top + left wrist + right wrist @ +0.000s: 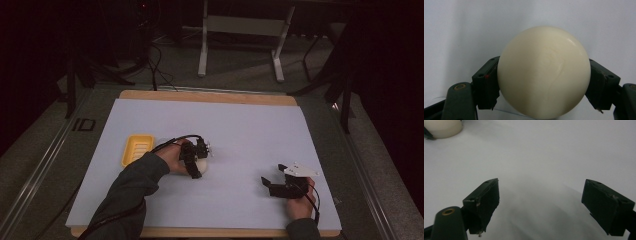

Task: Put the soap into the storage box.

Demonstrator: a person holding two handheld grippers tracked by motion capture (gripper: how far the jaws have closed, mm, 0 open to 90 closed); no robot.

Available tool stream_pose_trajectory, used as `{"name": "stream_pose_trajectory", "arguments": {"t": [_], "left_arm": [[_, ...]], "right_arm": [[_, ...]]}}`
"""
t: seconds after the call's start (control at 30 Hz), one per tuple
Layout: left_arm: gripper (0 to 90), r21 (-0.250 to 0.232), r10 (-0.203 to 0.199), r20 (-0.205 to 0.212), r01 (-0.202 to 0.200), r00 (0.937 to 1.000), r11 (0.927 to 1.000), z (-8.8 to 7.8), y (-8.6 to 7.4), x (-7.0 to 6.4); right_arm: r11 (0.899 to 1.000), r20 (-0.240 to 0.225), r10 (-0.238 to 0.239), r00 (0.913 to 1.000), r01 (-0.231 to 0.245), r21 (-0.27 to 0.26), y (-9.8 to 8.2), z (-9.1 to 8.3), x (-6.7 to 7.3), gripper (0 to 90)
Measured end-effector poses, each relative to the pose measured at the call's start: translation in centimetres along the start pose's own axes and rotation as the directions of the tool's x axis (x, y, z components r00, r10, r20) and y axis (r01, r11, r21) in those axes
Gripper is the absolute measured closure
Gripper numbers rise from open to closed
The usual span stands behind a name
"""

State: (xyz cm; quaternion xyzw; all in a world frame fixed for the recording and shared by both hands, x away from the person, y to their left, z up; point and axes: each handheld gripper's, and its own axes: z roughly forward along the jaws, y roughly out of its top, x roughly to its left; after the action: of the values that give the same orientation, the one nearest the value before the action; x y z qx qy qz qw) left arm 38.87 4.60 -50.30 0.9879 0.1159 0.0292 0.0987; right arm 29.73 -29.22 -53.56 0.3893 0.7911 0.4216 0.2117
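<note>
I'm at the grasp step: my left hand-held gripper (pixel 544 82) has its two black jaws on either side of a cream ball (pixel 544 72), pads touching or as good as touching its flanks in the left gripper view, so I judge the grip is made or nearly so. In the high view the ball (pixel 202 166) sits on the white counter (pixel 240 130) at centre-left of the frame, just right of a yellow tray (pixel 128 150). Next move, I judge: lift w/o squeezing harder, since a round smooth thing may slip out, then carry it left toward the tray. Ball looks smooth, matte, off-white, w/ a faint curved seam. My right hand-held gripper (pixel 274 179), lower right of the frame, is spread wide, holding nothing
</note>
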Motion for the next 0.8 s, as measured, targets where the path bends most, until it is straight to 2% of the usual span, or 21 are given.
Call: {"name": "stream_pose_trajectory", "arguments": {"t": [0.5,0.8], "left_arm": [[24.9,0.065,0.001,0.029,-0.003,0.9996,0.9979,0.2,0.8,0.3],[24.9,0.124,0.016,0.033,-0.020,0.9993,0.9921,0.2,1.5,0.4]], "right_arm": [[1.000,-0.002,0.000,1.0000,0.000,0.001,0.0,0.0,0.0,14.6],[1.000,-0.004,0.000,1.0000,0.000,0.001,0.0,0.0,0.0,14.6]]}}
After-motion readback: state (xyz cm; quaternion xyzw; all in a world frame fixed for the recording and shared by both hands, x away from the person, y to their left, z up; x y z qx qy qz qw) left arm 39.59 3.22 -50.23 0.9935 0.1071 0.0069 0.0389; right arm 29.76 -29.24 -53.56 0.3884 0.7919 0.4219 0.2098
